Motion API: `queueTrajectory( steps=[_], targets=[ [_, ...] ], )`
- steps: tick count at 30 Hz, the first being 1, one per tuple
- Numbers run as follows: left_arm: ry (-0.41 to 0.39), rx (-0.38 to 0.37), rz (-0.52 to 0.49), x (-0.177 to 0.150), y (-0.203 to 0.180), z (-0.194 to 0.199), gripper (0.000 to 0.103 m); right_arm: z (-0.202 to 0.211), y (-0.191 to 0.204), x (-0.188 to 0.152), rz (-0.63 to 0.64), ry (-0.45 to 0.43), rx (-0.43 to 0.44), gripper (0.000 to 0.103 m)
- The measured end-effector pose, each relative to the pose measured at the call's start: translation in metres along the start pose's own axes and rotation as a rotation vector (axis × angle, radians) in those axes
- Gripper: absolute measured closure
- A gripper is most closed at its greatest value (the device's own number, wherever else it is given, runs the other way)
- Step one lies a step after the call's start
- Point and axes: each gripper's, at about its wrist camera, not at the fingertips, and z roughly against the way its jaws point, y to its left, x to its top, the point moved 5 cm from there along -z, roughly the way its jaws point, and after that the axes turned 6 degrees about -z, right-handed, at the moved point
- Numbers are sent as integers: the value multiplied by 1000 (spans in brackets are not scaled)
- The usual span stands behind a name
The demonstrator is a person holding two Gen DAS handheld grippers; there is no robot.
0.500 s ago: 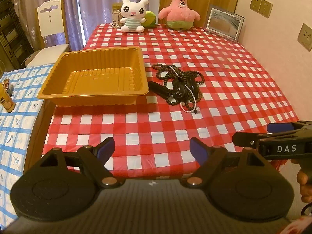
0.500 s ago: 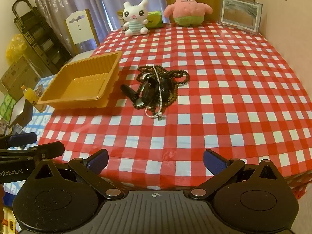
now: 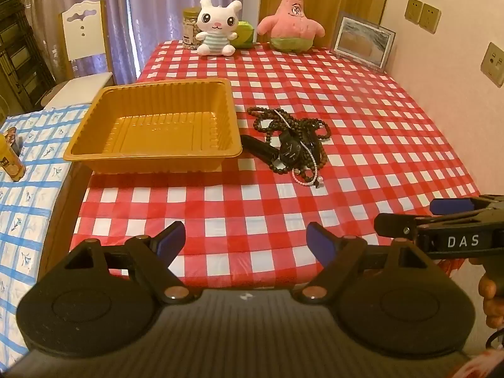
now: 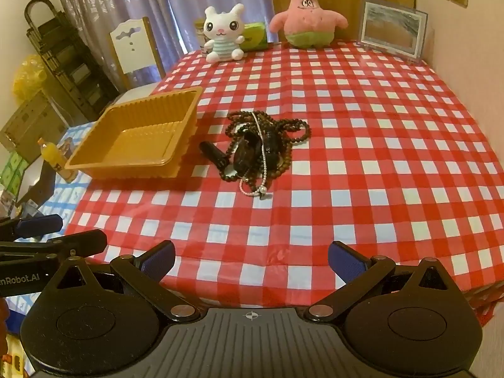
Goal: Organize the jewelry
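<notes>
A tangled heap of bead strings and a watch [image 4: 256,149] is faced by two released, empty claws; several pieces could be dragged out together.

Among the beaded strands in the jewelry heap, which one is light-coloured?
The thin pearl-like strand lying across the top of the heap; the other bead strings are dark brown.

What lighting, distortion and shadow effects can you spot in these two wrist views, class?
Left wrist view: warm yellowish light, fisheye bending of the table's far edge, black vignette in the corners, and a soft shadow under the tray. Right wrist view: the same warm cast, stronger curving of the tablecloth checks, and dark jewelry pile with detail hard to separate.
</notes>
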Motion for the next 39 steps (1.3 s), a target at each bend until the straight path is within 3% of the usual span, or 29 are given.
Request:
queueTrajectory(
  steps=[39],
  targets=[
    [3, -3, 2, 0, 0, -1, 20, -5, -1, 2, -1, -2, 0, 0]
  ],
)
